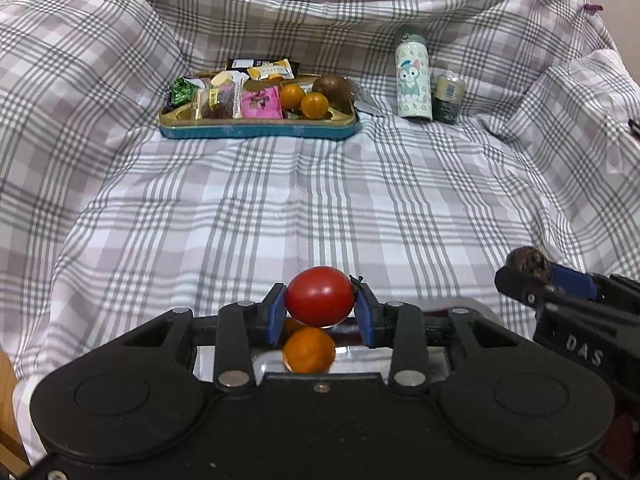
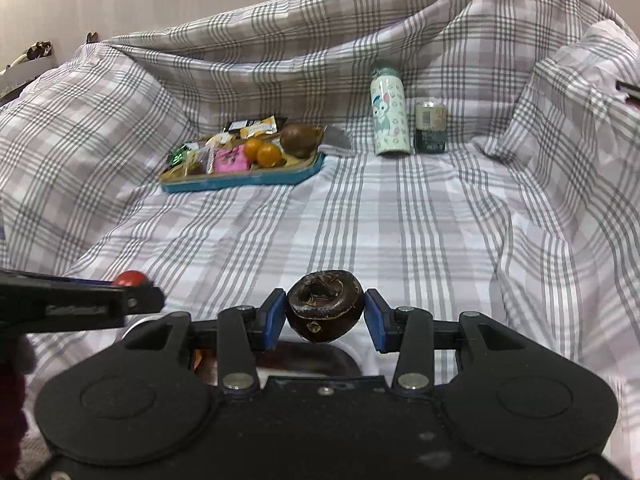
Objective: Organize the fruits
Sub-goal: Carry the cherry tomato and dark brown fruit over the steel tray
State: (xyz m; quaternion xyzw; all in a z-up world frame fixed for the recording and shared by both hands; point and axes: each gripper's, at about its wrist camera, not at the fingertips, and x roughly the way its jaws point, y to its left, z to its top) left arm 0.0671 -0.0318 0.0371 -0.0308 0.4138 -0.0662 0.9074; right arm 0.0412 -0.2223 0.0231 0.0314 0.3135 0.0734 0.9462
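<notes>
Plaid cloth (image 1: 320, 208) in grey, lilac and white covers everything, rising in folds behind. Far back on it sits a teal tin tray (image 1: 256, 130) of wrapped sweets, with two small oranges (image 1: 304, 100) and a brown round fruit (image 1: 331, 90) at its right end. Right of the tray stand a cartoon-cat bottle (image 1: 414, 80) and a small can (image 1: 450, 98).

Well in front of the tray, my left tongs (image 1: 320, 308) are closed on a cherry tomato (image 1: 320, 296), blue pads at its sides. Below it lies another small orange (image 1: 309, 350) in what looks like a shiny container. My right tongs (image 2: 325, 314), just beside, pinch a dark brown fruit (image 2: 325, 310), perhaps a mangosteen, across its middle.

I judge the tomato light, slick and easily burst, so it wants gentle pressure. The dark fruit looks hard-shelled and firmer.
</notes>
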